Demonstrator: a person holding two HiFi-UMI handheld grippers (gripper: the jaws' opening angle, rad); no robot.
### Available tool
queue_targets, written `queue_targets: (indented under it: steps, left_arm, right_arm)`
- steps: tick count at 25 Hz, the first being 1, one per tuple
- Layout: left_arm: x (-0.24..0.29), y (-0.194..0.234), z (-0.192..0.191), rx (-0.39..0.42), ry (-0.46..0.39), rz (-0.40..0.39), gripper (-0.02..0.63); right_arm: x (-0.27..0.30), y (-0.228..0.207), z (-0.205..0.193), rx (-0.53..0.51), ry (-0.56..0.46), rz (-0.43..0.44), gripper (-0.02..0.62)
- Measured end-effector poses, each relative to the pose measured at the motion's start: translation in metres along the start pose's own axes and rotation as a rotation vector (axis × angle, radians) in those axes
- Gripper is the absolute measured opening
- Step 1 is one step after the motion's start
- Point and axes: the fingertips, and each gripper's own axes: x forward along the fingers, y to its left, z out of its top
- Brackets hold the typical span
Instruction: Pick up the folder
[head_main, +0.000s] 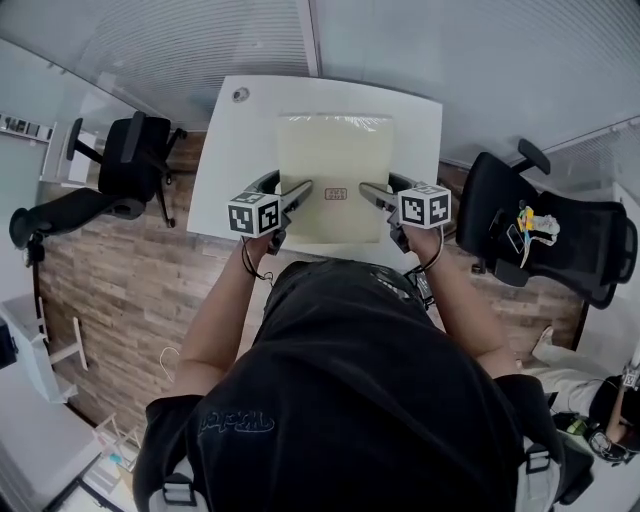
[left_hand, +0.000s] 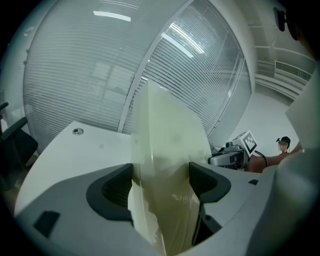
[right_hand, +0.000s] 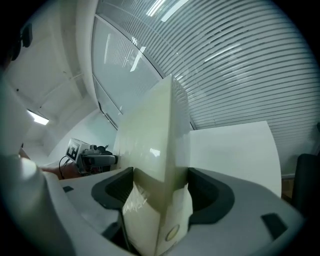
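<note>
Over the white table (head_main: 415, 110), the pale yellow folder (head_main: 335, 165) is held by its near edge between two grippers, the left gripper (head_main: 300, 190) at its near left corner and the right gripper (head_main: 372, 192) at its near right. In the head view the folder looks flat over the table's middle, with a small label (head_main: 336, 193) near the held edge. A round cable hole (head_main: 241, 95) sits at the table's far left corner. The jaws are too small there to judge.

The gripper views show them better. In the left gripper view the folder (left_hand: 167, 135) stands edge-on between the dark pads (left_hand: 117, 190) of the left gripper (left_hand: 162, 175). Both pads press against it, and it rises above the tabletop toward the slatted blinds (left_hand: 200, 65) behind the table. The right gripper view shows the same on its side: the right gripper (right_hand: 160, 182) is clamped on the folder (right_hand: 155, 130), whose spine bears a round finger hole (right_hand: 172, 232) (seen only here). Each gripper view also catches the other gripper across the folder.

Whether the folder's far edge touches the table I cannot tell. A black office chair (head_main: 130, 160) stands left of the table, and another chair (head_main: 550, 225) stands to its right.
</note>
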Motion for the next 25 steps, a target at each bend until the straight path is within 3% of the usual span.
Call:
queue_targets:
  steps: [8,14,25]
  left_arm:
    - [-0.049,0.026,-0.015,0.001,0.002,-0.008,0.357]
    - [-0.113,0.061,-0.035,-0.012,-0.011,0.001,0.357]
    - [-0.157,0.072,-0.061,0.005,-0.015,-0.089,0.357]
  right_arm:
    - [0.023,0.05,-0.016,-0.003,-0.013,-0.003,0.33]
    - [0.053,0.117,-0.033,-0.049,0.003,0.005,0.33]
    - [0.053,0.171,-0.069,-0.015,-0.056,-0.087,0.33]
